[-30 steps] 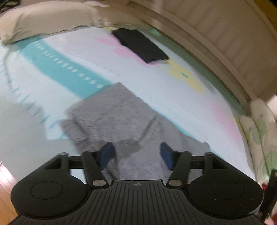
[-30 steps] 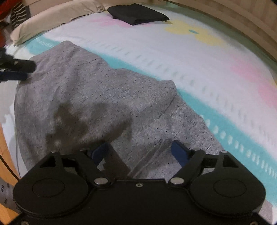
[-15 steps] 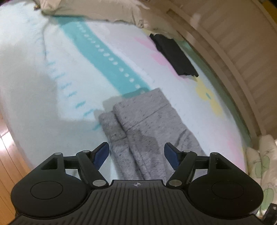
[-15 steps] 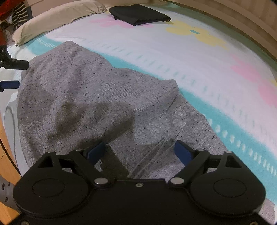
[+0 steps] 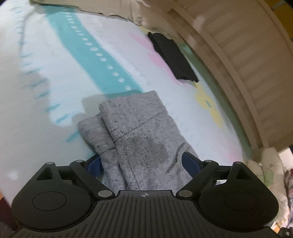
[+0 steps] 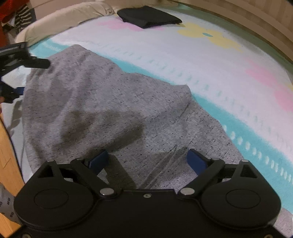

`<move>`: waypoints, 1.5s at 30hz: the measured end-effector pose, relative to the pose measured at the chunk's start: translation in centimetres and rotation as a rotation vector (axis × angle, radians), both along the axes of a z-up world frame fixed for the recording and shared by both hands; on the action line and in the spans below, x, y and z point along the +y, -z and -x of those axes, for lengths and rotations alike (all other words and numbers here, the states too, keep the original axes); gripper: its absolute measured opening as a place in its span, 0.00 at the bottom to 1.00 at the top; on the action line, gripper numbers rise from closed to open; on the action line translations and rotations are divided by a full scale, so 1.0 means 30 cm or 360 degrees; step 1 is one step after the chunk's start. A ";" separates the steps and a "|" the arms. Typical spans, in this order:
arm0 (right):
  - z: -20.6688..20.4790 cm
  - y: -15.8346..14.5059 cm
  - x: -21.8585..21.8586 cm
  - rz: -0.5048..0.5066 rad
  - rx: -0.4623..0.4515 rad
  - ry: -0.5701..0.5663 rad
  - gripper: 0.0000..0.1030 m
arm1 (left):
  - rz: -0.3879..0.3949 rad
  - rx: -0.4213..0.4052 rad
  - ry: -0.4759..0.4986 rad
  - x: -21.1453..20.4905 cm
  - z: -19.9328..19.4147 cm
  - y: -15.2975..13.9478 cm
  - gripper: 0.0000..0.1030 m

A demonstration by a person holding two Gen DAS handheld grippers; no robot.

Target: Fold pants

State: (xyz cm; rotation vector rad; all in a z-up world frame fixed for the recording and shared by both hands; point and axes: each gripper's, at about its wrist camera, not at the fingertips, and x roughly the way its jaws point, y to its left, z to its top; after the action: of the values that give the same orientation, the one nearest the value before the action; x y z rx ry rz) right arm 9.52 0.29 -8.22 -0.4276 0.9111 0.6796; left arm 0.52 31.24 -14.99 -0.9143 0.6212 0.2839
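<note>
lying flat on a pastel patterned bedspread (image 6: 210,60), the grey speckled pants (image 6: 113,109) appear to have been folded once lengthwise, one leg stacked over the other with the two cuffed ends (image 5: 117,124) slightly offset in the left wrist view. in the right wrist view a raised fold edge crosses the fabric near its middle, so a first fold looks done, while the garment is spread long rather than gathered into a compact bundle; judging by that, the crosswise folds are left to do. the left gripper (image 5: 144,163) hovers over the leg ends with its blue-padded fingers (image 5: 189,162) spread wide on either side of the cloth, gripping nothing. the right gripper (image 6: 146,161) hangs above the other end of the pants, fingers equally wide apart and empty. farther off, a folded black garment (image 6: 148,16) rests near a beige pillow (image 6: 60,23) and the slatted wooden bed frame (image 5: 247,60).
</note>
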 end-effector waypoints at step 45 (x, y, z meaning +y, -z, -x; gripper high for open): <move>0.093 -0.183 -0.236 -0.0362 0.0068 0.0177 0.61 | -0.0806 -0.0575 0.0415 -0.383 0.164 -0.430 0.19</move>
State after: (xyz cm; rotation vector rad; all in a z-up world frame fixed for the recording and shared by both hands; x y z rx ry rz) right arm 6.73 -6.79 -2.72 -0.1592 0.8795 0.6834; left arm -4.41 19.75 -2.09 -0.3748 0.3036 0.0316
